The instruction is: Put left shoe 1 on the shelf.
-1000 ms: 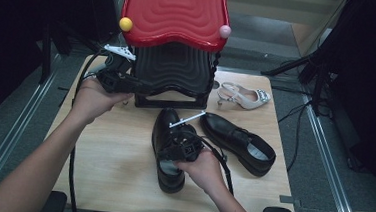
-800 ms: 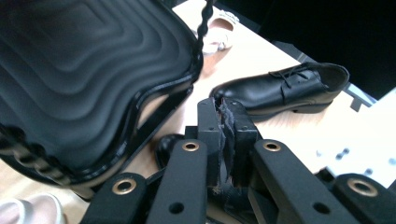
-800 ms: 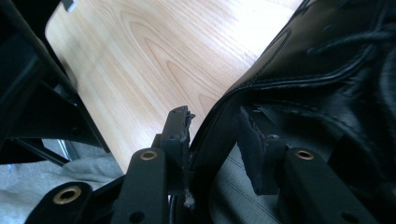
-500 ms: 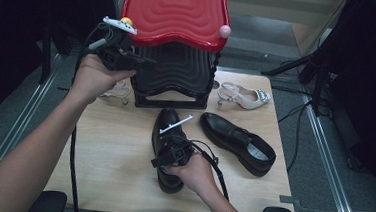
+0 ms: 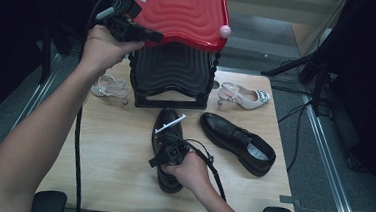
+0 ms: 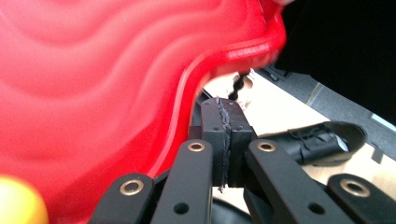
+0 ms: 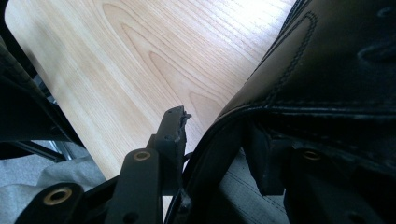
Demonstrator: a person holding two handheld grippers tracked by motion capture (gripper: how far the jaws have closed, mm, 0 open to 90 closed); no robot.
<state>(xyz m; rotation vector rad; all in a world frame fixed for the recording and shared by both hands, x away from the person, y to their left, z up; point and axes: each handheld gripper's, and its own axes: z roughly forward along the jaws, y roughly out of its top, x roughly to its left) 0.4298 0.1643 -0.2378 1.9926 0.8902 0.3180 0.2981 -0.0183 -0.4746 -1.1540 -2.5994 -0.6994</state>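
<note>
A black leather shoe (image 5: 168,122) lies in the middle of the wooden table (image 5: 113,146). My right gripper (image 5: 170,157) points down into its opening. In the right gripper view the shoe's side wall (image 7: 327,70) runs between the jaws of the right gripper (image 7: 217,137), one jaw outside and one inside. These jaws have just been opening and do not press on the wall. My left gripper (image 5: 151,33) is held high beside the edge of the red wavy shelf (image 5: 182,10). In its own view the left gripper (image 6: 225,126) is shut with nothing between its pads.
The red shelf tops a black stacked rack (image 5: 173,75) at the table's back. A second black shoe (image 5: 236,142) lies to the right. One silver heeled sandal (image 5: 242,95) lies right of the rack, another (image 5: 109,86) left of it. A pink ball (image 5: 225,31) caps the shelf corner.
My left hand has risen from table height beside the rack up to the red shelf's edge, uncovering the left sandal. The right gripper has sunk slightly into the shoe.
</note>
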